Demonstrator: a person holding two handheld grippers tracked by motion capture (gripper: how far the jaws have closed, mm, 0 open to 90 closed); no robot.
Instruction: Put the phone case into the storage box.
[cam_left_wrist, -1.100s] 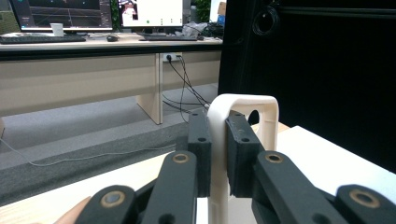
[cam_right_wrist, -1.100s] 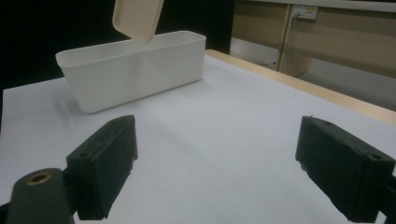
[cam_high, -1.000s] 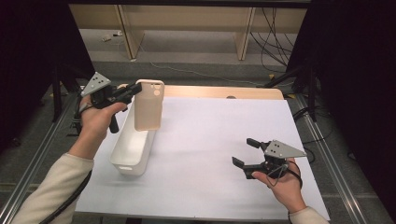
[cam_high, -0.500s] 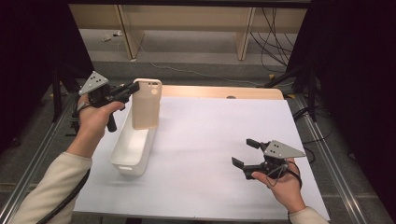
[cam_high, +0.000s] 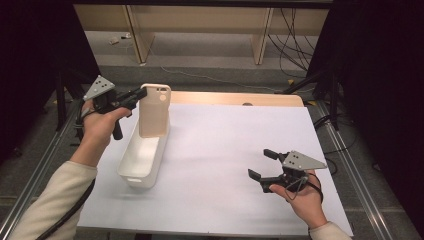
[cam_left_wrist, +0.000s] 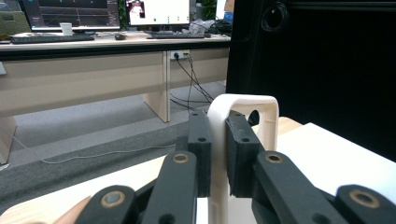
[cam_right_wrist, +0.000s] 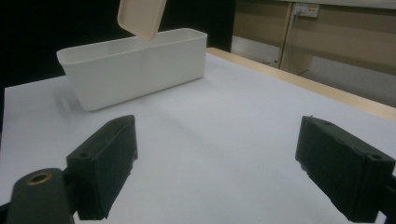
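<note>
While left tongs (cam_high: 141, 93) clamp its edge, phone case (cam_high: 154, 110) hangs upright above bin (cam_high: 142, 160), right tongs (cam_high: 261, 164) wide.

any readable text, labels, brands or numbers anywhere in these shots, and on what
No text can be read.
Phone case held in the left tongs: plain, no print or logo showing.
White bin: unmarked.
Monitors on the far desk in the left gripper view: lit with graphics, but too small and blurred to read.
Wall socket in the right gripper view: no legible marking.
</note>
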